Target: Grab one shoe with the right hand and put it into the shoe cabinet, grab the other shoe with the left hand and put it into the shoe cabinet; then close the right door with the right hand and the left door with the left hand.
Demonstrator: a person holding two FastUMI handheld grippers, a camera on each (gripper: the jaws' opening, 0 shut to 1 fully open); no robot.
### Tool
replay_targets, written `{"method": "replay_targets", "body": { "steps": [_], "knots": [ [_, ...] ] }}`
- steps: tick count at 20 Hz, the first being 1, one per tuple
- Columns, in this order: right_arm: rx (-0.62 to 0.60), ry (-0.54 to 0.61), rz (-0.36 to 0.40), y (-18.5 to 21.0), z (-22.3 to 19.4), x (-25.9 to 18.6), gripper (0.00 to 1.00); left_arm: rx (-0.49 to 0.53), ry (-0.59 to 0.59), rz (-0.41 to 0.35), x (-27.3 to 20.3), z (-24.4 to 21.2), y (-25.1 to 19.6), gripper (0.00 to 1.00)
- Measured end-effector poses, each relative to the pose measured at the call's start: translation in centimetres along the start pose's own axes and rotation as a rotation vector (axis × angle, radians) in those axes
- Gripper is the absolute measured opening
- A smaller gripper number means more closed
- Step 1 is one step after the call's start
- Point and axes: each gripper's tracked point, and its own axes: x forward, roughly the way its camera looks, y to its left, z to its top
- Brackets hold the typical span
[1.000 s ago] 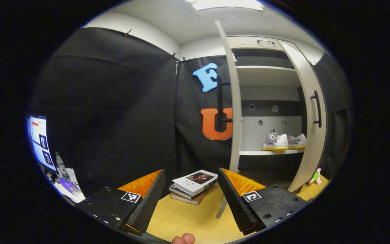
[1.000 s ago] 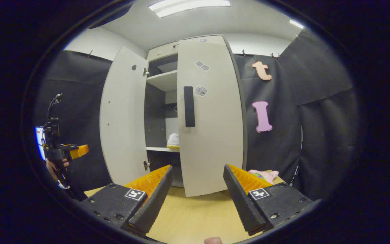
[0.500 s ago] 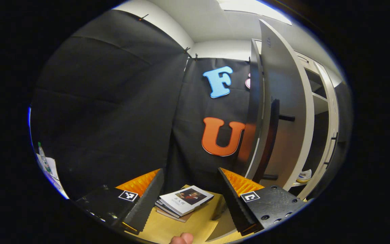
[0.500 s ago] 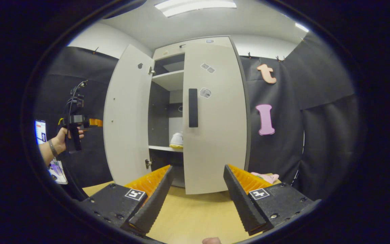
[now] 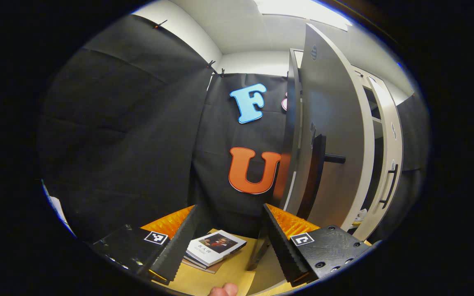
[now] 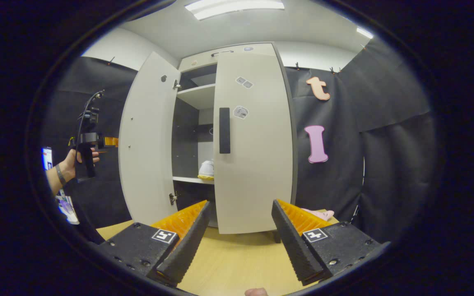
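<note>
Inside, one white shoe w/ a yellow sole sits on the lower shelf of the shoe cabinet, seen thru the gap btwn the doors in the right gripper view. In the left gripper view just a sliver of a shoe shows past the left door's edge, low down; the other shoe can't be made out. Right door stands nearly closed, its black handle facing the camera, two small stickers above it. Left door stands swung wide open, inner face toward the right gripper view; in the left gripper view its outer face and handle are close, just ahead and to the right.

Left gripper: fingers apart, nothing btwn them, near the left door's outer side; a stack of books lies on the wooden table below. Also seen from the right gripper view, far left, held up in a hand w/ a wristband.

Right gripper: fingers apart, empty, over the table facing the right door, not touching it. A pink soft toy lies on the table right of the cabinet.
</note>
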Motion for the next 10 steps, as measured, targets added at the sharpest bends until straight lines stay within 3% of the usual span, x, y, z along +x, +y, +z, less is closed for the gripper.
{"method": "replay_targets", "body": {
  "steps": [5,10],
  "knots": [
    [-0.018,-0.006,-0.007,-0.4,0.2,0.2,0.96,0.036,-0.014,-0.052,-1.2,-0.3,-5.2,0.92],
    [-0.014,-0.006,-0.046,-2.0,0.2,0.0,0.96,0.041,-0.041,-0.005,-1.6,-0.5,-7.6,0.92]
  ]
}}
